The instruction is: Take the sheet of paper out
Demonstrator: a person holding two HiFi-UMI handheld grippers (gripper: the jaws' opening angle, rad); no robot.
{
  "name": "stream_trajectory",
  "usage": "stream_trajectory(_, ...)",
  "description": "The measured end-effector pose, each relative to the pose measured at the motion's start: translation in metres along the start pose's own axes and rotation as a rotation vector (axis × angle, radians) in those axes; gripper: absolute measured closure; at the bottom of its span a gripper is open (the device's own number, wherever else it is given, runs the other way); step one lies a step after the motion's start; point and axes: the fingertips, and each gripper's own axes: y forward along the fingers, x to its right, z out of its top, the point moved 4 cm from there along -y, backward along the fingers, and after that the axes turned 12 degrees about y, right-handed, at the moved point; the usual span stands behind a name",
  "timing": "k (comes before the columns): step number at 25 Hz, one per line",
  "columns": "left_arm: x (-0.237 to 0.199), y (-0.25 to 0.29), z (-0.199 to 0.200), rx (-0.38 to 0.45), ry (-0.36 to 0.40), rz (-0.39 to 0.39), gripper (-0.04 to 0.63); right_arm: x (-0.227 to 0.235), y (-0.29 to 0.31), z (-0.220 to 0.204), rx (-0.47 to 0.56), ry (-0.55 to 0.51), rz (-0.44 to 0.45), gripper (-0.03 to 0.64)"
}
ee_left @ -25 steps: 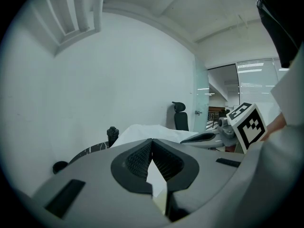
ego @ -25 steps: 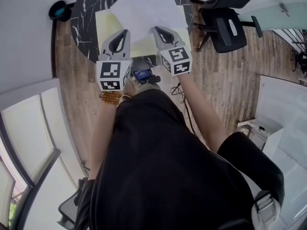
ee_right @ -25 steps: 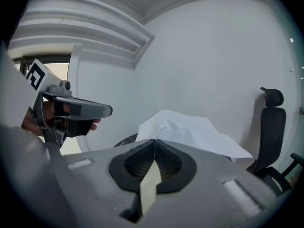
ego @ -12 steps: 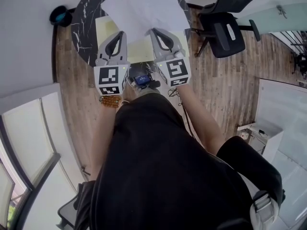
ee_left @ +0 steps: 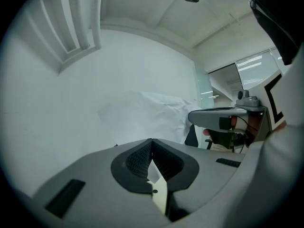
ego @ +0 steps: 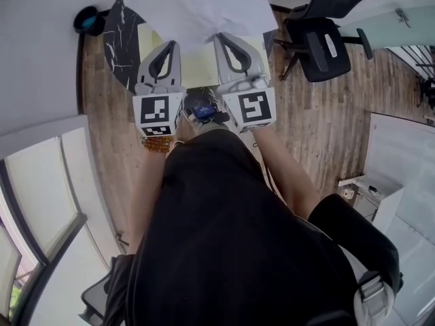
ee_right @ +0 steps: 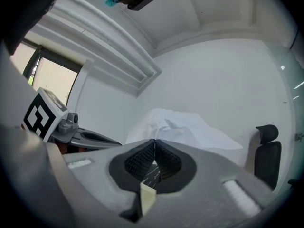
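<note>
A crumpled white sheet of paper (ego: 200, 5) hangs in the air over a pale yellow folder (ego: 194, 70) lying on a round black marble table (ego: 122, 43). My left gripper (ego: 170, 45) is shut on the sheet's near left edge and my right gripper (ego: 223, 39) on its near right edge. In the left gripper view the jaws (ee_left: 152, 139) are closed, with the sheet (ee_left: 152, 113) spreading beyond them. The right gripper view shows the same: closed jaws (ee_right: 154, 140) and the sheet (ee_right: 183, 127) billowing past them.
A black office chair (ego: 319, 36) stands right of the table on the wooden floor (ego: 326, 107). A dark round bin (ego: 87, 20) sits by the wall at the left. A small device with a blue screen (ego: 202, 111) is between my hands.
Both grippers have risen with the sheet, which now sits higher and farther up the head view, off the yellow folder.
</note>
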Motion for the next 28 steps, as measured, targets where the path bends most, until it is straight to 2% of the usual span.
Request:
stream_trajectory(7,0.012,0.0,0.004,0.003,0.029,-0.015,0.6,-0.002,-0.005,0.004,0.005,-0.038,0.009,0.618)
stream_trajectory(12,0.01,-0.003,0.002,0.006,0.044,-0.018,0.6,-0.009,-0.008,0.0,-0.01,-0.11,0.004,0.618)
stream_trajectory(20,0.01,-0.003,-0.001,0.014,0.048,-0.009,0.6,-0.008,-0.009,-0.006,-0.02,-0.08,-0.002,0.618)
stream_trajectory(28,0.005,-0.003,-0.001,0.013,0.04,0.004,0.6,-0.022,-0.002,-0.01,-0.046,-0.101,0.052,0.618)
